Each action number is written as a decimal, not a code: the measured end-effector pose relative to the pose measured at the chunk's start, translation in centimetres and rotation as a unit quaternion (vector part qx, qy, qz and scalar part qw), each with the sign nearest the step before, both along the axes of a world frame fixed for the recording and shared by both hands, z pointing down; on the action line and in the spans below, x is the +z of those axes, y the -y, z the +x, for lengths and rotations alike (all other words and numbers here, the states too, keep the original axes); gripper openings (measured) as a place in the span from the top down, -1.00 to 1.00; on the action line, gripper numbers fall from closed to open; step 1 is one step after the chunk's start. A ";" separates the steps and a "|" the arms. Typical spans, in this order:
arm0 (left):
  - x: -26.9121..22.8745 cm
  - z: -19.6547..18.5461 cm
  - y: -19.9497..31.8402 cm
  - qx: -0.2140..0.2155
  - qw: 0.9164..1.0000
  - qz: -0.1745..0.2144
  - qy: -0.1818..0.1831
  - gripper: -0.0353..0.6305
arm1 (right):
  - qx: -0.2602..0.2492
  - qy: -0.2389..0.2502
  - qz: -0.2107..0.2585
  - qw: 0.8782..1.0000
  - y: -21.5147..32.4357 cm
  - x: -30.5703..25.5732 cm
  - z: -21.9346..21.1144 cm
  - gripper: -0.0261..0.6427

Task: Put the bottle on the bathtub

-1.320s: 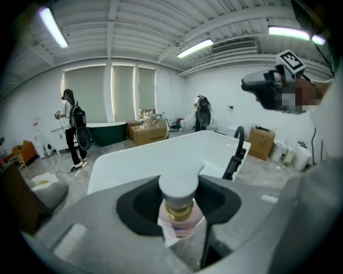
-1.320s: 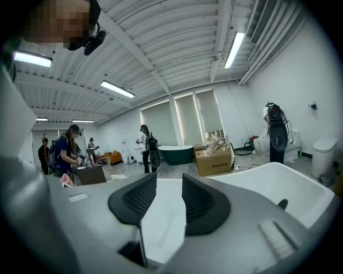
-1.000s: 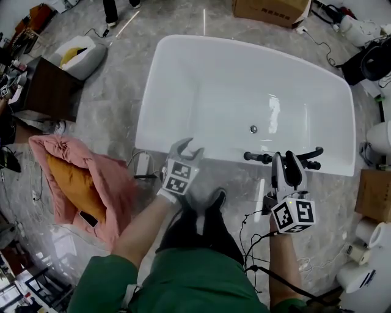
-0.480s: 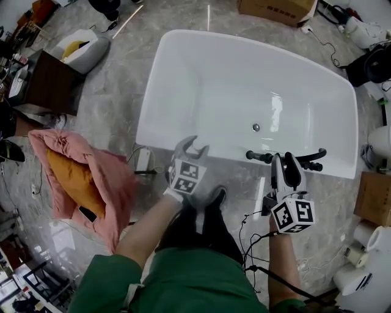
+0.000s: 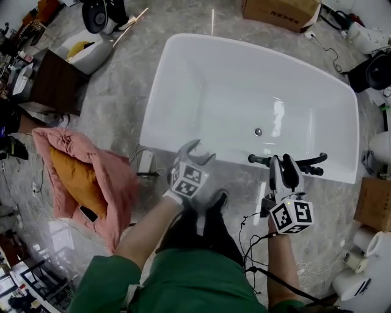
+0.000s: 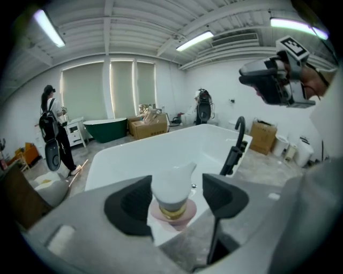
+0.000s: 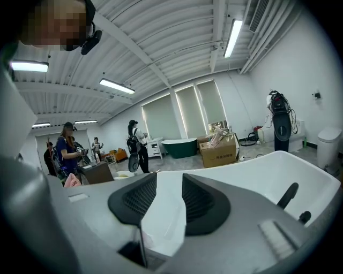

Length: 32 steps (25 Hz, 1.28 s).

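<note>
The white bathtub [image 5: 156, 104] fills the upper middle of the head view. My left gripper [image 5: 195, 150] is over its near rim. In the left gripper view the bottle [image 6: 172, 187] stands upright between the jaws: white pump cap, gold collar, pink shoulder. My left gripper [image 6: 177, 188] is shut on it, and the bottle's lower body is hidden. My right gripper [image 5: 284, 161] hovers by the black faucet [image 5: 313, 164] on the near rim. Its jaws stand a little apart with nothing between them, and through that gap of the right gripper [image 7: 169, 195] the bathtub [image 7: 257, 171] shows.
A pink cushion with an orange inside [image 5: 79, 177] lies on the floor at left, beyond it a dark cabinet [image 5: 52, 85]. A cardboard box [image 5: 278, 9] sits past the tub. Cables [image 5: 250, 223] trail by my feet. White fixtures [image 5: 379, 143] crowd the right side. People stand far off.
My left gripper has drifted a little right and forward with the bottle, closer to the tub's near rim. The right gripper has barely moved.
</note>
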<state>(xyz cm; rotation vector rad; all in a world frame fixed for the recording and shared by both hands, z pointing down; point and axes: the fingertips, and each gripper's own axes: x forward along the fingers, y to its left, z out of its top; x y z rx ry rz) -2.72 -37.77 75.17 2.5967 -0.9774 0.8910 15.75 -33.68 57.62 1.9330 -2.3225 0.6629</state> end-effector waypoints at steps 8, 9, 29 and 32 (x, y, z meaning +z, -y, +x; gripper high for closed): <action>-3.7 -0.7 -0.8 -0.004 0.999 0.022 -0.022 0.00 | -0.007 0.001 0.017 1.000 0.0 -1.9 -1.0 0.48; -4.6 -1.0 -1.0 -0.004 0.999 0.026 -0.029 0.00 | -0.008 0.001 0.020 1.000 0.0 -2.2 -1.1 0.48; -31.6 -10.3 -0.3 -0.114 0.963 0.162 -0.181 0.34 | -0.025 -0.014 0.135 0.990 -0.8 -16.2 -5.7 0.48; -34.7 -11.3 -0.9 -0.125 0.959 0.175 -0.186 0.35 | -0.026 -0.018 0.149 0.988 -1.8 -18.6 -6.3 0.48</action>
